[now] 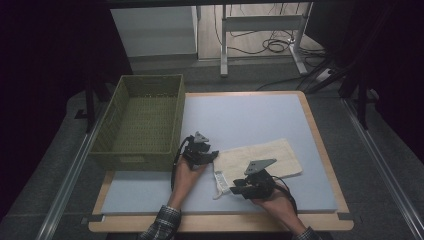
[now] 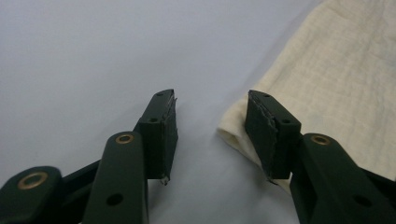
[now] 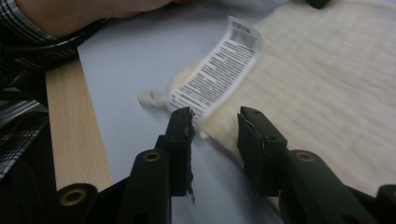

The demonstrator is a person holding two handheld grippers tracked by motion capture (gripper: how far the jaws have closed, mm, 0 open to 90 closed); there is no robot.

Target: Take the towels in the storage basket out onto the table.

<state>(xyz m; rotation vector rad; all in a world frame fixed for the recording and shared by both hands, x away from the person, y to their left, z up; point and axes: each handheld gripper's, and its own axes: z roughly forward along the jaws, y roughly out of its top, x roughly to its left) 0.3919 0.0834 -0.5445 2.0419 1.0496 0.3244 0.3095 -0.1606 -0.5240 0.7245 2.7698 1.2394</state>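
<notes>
Straddling the cream cloth's (image 2: 336,88) edge, left hand-held gripper (image 2: 212,135) half open; right hand-held gripper (image 3: 215,140) likewise, gripping nothing.

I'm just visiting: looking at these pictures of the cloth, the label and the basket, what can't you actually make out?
- Label print: blurred in the right gripper view, too small in the high view.
- Cloth near edge: the right gripper covers it in the high view.
- Cloth's far side: cut off by the frame edge in the left gripper view.
- Basket front inside corner: hidden by its near wall.
</notes>
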